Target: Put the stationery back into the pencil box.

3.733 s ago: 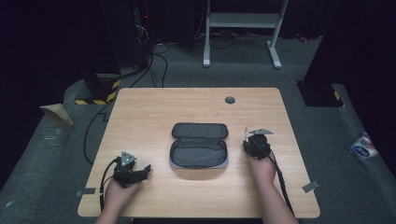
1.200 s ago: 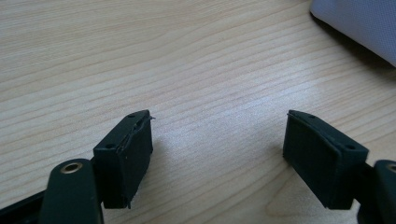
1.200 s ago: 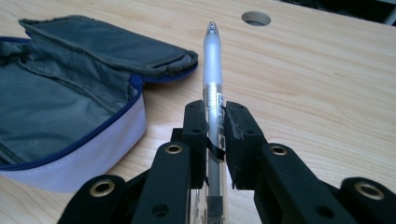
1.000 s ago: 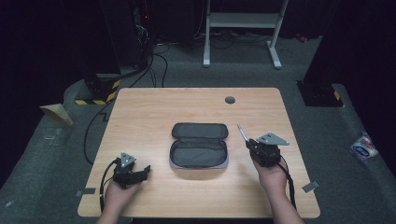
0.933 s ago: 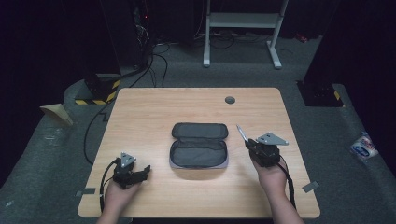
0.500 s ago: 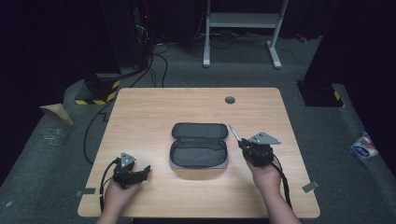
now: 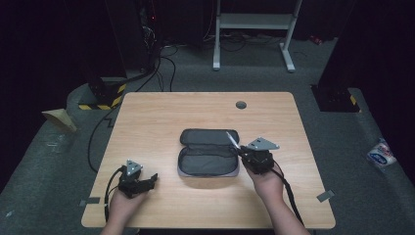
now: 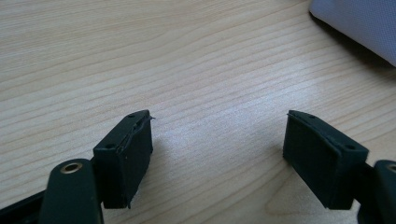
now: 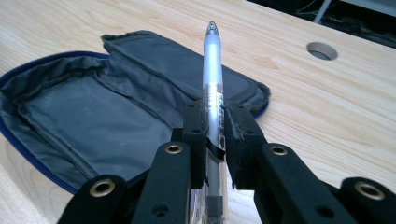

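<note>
Your right gripper has its jaws clamped on a silver pen, gripping it around the middle of the barrel, with the tip end sticking out beyond the pads and slanting up and away from you. In the high view the pen hangs over the right end of the open pencil case, its tip above the far flap. The grey case lies unzipped and spread flat near the middle of the table, slightly nearer your edge than the far one; in the right gripper view its lining shows with a blue trim along the rim. Your right hand sits just beside the case's right end. Your left gripper rests near the table's near-left corner, well apart from the case, with your left hand behind it at the near edge. Its jaws stand moderately apart with nothing between the pads, only bare wood showing in the gap. A round cable hole sits by the far edge, right of centre.
</note>
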Demonstrator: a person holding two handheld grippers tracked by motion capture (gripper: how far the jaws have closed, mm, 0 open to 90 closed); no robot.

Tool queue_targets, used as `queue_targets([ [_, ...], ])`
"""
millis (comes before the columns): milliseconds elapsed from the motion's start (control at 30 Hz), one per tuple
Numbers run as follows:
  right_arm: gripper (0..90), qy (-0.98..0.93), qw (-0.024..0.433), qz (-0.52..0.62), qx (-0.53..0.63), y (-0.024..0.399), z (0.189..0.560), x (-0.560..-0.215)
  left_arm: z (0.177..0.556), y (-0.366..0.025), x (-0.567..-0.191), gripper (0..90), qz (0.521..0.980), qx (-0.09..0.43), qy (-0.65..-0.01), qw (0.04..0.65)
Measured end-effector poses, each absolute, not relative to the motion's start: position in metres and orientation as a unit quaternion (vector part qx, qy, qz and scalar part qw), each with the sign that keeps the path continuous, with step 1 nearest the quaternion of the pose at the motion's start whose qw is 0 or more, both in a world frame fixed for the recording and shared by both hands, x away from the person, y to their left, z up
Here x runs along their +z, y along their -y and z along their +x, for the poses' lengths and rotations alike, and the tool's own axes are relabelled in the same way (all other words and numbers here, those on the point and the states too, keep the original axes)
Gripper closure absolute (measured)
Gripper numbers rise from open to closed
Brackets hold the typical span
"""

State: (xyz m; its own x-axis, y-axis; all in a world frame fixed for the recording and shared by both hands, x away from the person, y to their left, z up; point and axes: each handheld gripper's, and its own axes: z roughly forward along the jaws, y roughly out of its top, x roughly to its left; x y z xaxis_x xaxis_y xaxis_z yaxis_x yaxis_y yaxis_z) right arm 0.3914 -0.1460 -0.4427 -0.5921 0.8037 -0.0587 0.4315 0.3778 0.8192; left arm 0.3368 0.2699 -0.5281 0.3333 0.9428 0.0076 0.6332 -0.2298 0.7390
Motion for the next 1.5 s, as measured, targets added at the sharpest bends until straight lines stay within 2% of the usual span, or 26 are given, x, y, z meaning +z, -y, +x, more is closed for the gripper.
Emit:
queue_targets([
  [733, 78.7, -0.826, 0.201, 0.34, 0.403, 0.095, 0.389, -0.45, 0.337, -0.27, -0.528, 24.1, 0.748, 0.236, -0.526, 0.328],
  [1133, 78.7, -0.839, 0.182, 0.315, 0.405, 0.067, 0.401, -0.447, 0.337, -0.27, -0.528, 24.0, 0.749, 0.235, -0.525, 0.329],
  [1500, 78.6, -0.854, 0.164, 0.305, 0.387, 0.057, 0.402, -0.456, 0.337, -0.27, -0.528, 24.0, 0.749, 0.235, -0.524, 0.329],
])
